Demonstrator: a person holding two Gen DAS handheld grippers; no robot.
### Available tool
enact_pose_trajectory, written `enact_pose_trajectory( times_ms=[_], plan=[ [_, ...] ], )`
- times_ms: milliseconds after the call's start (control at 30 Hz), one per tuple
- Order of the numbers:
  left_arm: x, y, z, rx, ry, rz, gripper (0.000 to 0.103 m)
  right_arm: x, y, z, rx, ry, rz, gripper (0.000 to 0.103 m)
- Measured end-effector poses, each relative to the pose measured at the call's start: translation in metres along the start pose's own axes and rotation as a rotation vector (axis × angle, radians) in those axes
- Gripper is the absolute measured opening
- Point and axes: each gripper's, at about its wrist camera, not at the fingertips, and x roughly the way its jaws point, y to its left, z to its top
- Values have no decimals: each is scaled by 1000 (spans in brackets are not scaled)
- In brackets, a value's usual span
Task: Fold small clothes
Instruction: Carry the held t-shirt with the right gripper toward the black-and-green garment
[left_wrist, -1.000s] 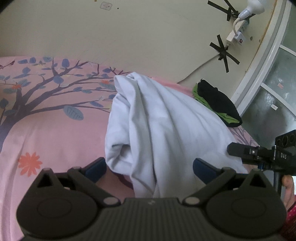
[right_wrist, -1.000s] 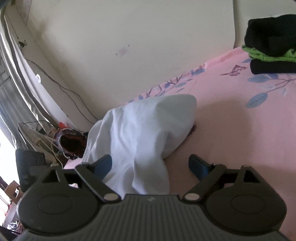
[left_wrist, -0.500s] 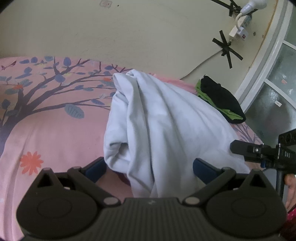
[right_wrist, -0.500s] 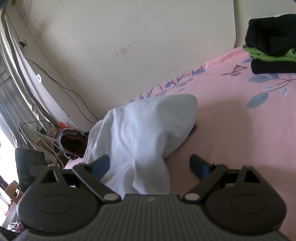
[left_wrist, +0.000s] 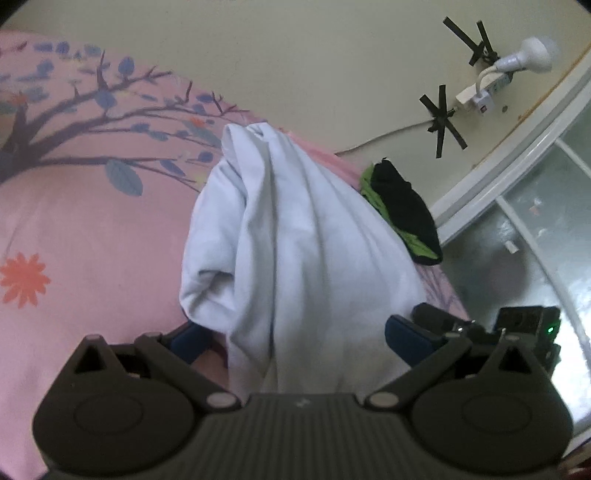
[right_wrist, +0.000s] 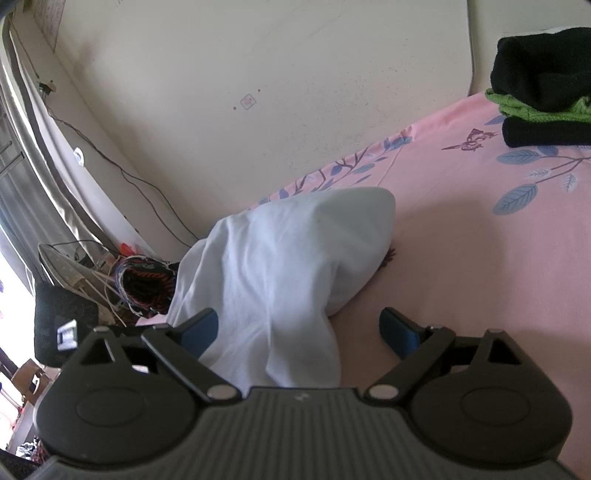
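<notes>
A white garment (left_wrist: 295, 251) lies bunched and draped on the pink bed sheet (left_wrist: 85, 240). My left gripper (left_wrist: 295, 339) is open, its blue pads either side of the garment's near end, which runs back under the gripper body. In the right wrist view the same white garment (right_wrist: 280, 266) runs between the open jaws of my right gripper (right_wrist: 299, 328) and under its body. The cloth lies against the left pad and stands apart from the right pad. The right gripper's body (left_wrist: 517, 325) shows at the left view's lower right.
A folded stack of black and green clothes (right_wrist: 543, 92) sits on the bed at the far right, also seen in the left wrist view (left_wrist: 402, 210). A wall, cables and a taped power strip (left_wrist: 480, 92) lie beyond. Clutter (right_wrist: 144, 280) sits past the bed's left edge.
The left view has tilted and swung, so the garment looks taller and nearer. The right gripper now shows closer at its lower right. Both pairs of jaws stay open.
</notes>
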Motion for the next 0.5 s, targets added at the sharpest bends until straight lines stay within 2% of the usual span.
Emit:
enact_pose_trajectory(
  times_ms=[233, 367, 467, 500],
  plan=[
    [-6, 25, 10, -116, 39, -94, 103, 1, -1, 2, -3, 5, 5, 87],
    [-9, 23, 14, -93, 30, -39, 103, 4, -1, 5, -10, 21, 13, 89],
    [-2, 19, 17, -68, 38, -32, 103, 18, 3, 12, -34, 58, 30, 89],
    [2, 16, 17, -46, 38, -27, 103, 25, 4, 15, -46, 73, 37, 79]
  ],
)
